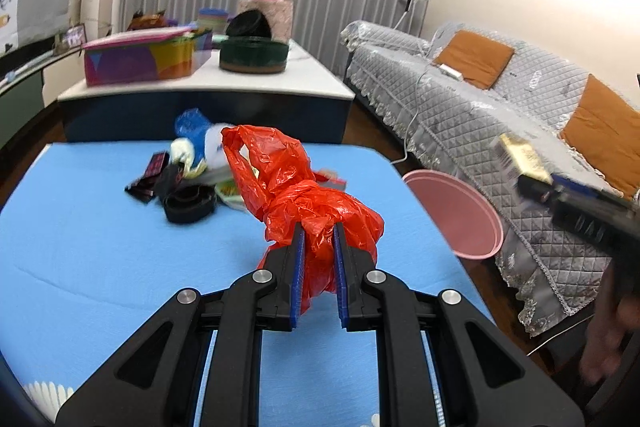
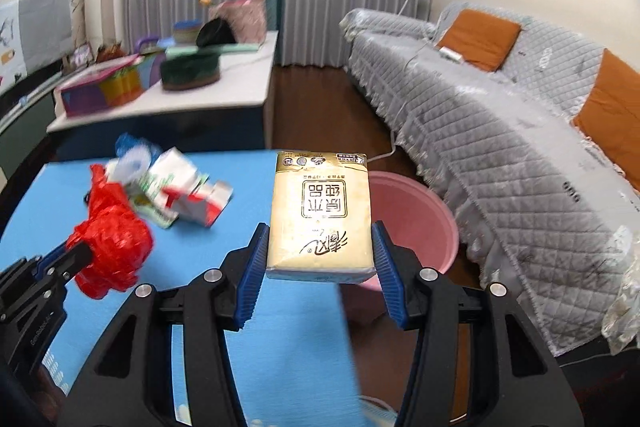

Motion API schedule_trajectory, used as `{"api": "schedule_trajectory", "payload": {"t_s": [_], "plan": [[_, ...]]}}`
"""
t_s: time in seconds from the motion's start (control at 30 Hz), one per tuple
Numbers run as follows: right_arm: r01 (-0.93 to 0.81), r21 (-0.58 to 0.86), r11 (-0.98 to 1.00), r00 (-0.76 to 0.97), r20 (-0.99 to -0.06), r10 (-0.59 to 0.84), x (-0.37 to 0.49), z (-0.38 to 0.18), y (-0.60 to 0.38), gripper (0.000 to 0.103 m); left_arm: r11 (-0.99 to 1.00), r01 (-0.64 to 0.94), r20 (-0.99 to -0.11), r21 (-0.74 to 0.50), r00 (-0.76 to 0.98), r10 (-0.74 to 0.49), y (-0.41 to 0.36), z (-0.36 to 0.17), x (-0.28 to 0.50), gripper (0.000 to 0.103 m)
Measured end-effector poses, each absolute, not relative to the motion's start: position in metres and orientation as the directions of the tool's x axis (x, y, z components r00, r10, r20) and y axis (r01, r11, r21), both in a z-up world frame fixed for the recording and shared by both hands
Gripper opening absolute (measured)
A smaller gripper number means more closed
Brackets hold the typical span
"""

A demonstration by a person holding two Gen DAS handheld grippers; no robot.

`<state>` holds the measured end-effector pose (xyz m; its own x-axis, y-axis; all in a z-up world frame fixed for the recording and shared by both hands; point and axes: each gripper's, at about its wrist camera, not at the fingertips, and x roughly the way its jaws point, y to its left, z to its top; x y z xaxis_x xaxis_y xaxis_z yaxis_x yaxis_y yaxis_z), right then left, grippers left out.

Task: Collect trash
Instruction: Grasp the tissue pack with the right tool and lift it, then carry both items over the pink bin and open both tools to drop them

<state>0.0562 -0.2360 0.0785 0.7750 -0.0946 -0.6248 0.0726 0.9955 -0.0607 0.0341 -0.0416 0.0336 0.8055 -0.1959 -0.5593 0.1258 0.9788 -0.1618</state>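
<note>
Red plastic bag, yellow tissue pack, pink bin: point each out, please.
red plastic bag (image 1: 320,211), left wrist view, on the bunched middle above the fingers.
yellow tissue pack (image 2: 322,215), right wrist view, centre of the printed face.
pink bin (image 2: 420,223), right wrist view, inner wall.

right gripper (image 2: 320,247) clamps yellow tissue pack (image 2: 322,215) above pink bin (image 2: 424,211) | left gripper (image 2: 76,255) grips red plastic bag (image 2: 114,243) over blue table (image 2: 60,211) | trash pile (image 2: 176,187) behind
</note>
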Motion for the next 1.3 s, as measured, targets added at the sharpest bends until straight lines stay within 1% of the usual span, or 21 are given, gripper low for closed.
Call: {"api": "schedule_trajectory", "payload": {"t_s": [0.13, 0.3, 0.43, 0.6, 0.83, 0.93, 1.07, 1.3], "plan": [[0.081, -0.045, 0.996, 0.81, -0.579, -0.092, 0.062, 0.107, -0.27, 0.051, 0.977, 0.156, -0.542, -0.147, 0.813, -0.212, -0.047, 0.046, 0.033, 0.013], [0.07, -0.047, 0.996, 0.836, -0.542, -0.085, 0.079, 0.128, -0.3, 0.051, 0.972, 0.197, -0.548, -0.131, 0.802, -0.236, -0.063, 0.055, 0.041, 0.013], [0.062, -0.05, 0.997, 0.843, -0.533, -0.079, 0.098, 0.135, -0.324, 0.051, 0.967, 0.226, -0.55, -0.118, 0.796, -0.253, -0.082, 0.059, 0.054, 0.013], [0.087, -0.05, 0.995, 0.846, -0.523, -0.1, 0.117, 0.13, -0.348, 0.051, 0.957, 0.268, -0.546, -0.111, 0.788, -0.284, -0.113, 0.064, 0.077, 0.013], [0.17, 0.034, 0.985, 0.817, -0.564, -0.122, 0.14, 0.099, -0.376, 0.052, 0.934, 0.337, -0.538, -0.117, 0.769, -0.345, -0.159, 0.066, 0.114, 0.013], [0.183, 0.008, 0.983, 0.808, -0.571, -0.146, 0.153, 0.092, -0.377, 0.051, 0.924, 0.365, -0.538, -0.114, 0.759, -0.366, -0.179, 0.062, 0.129, 0.013], [0.189, 0.037, 0.981, 0.794, -0.594, -0.13, 0.166, 0.083, -0.384, 0.052, 0.904, 0.415, -0.543, -0.101, 0.738, -0.4, -0.207, 0.054, 0.153, 0.013], [0.191, 0.035, 0.981, 0.776, -0.617, -0.129, 0.176, 0.073, -0.393, 0.052, 0.884, 0.455, -0.577, -0.109, 0.695, -0.429, -0.236, 0.033, 0.182, 0.013]]}}
